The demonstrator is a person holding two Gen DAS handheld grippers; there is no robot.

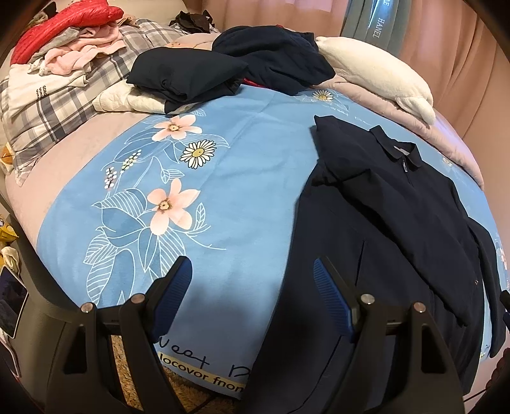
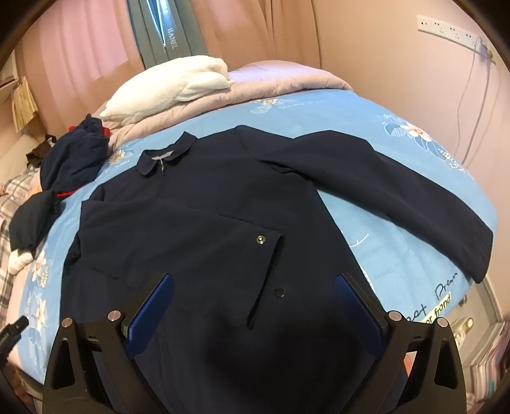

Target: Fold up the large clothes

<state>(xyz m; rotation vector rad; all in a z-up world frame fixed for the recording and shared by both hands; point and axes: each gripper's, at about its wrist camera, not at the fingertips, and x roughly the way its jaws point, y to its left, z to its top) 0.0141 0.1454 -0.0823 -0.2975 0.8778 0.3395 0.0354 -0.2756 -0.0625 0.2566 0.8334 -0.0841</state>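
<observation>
Behind white pillow [image 1: 379, 70], curtain [image 1: 373, 28] lettered "HANEL"

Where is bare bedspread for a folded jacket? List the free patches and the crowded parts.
Free: the flowered bedspread between the jacket and the clothes pile, below the dark heap. Crowded: the far end, with heap and pillow; the jacket's spread sleeve.

I am looking over a bed [image 1: 223, 178] spread with a blue floral cover; a lilac quilt [image 2: 271, 79] is bunching at its twelve o'clock end. Pink curtains [image 1: 446, 63] are hanging behind, glowing with soft daylight, with a grey-blue drape [image 2: 159, 35] between them. At two o'clock a white socket strip [image 2: 446, 27] is sitting on the pink wall [image 2: 398, 57], a cable trailing down.
</observation>
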